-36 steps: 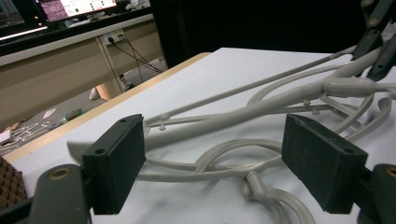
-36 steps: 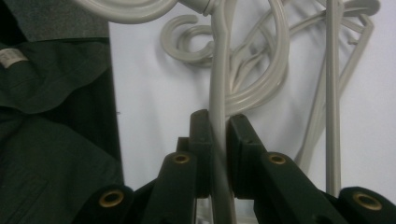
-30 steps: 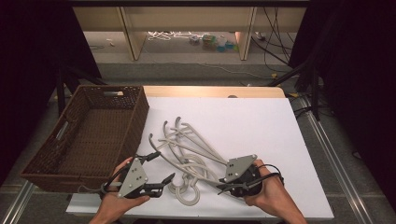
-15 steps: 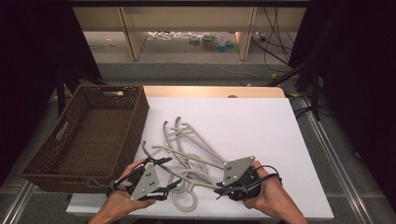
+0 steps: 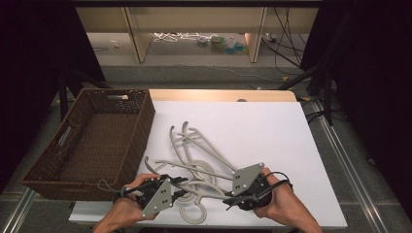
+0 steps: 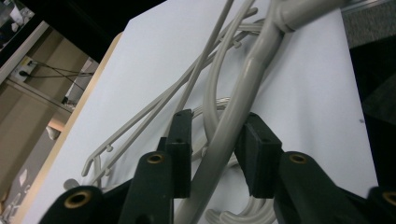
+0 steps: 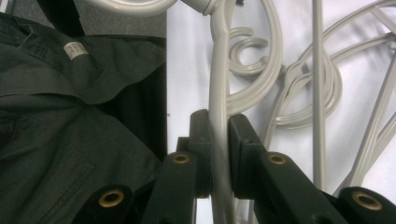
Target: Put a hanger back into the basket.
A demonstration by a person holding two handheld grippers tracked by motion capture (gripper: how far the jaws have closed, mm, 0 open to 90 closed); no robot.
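Right of the wicker basket [image 5: 92, 141]: grey hangers [image 5: 204, 160] piled on the white tabletop [image 5: 272, 131]. Right gripper [image 7: 218, 126] pinching one hanger arm; left gripper [image 6: 217, 144] spread around another.

We hold a black two-jaw gripper in each hand. Our left gripper [image 5: 183, 187] carries a grey three-cornered plate on top, dotted with small dark screw holes, and a thin grey cable loops away from its back. Our right gripper [image 5: 228, 200] bears the same grey plate with the same dark holes, and a black cable arcs out behind it. In the gripper views each jaw is a matt black arm with a brass-coloured ring set near its base, ending in a blocky black pad [image 6: 258, 154] with small round recesses. We wear dark grey-green clothing [image 7: 70, 140], creased, with stitched seams and a small white label.
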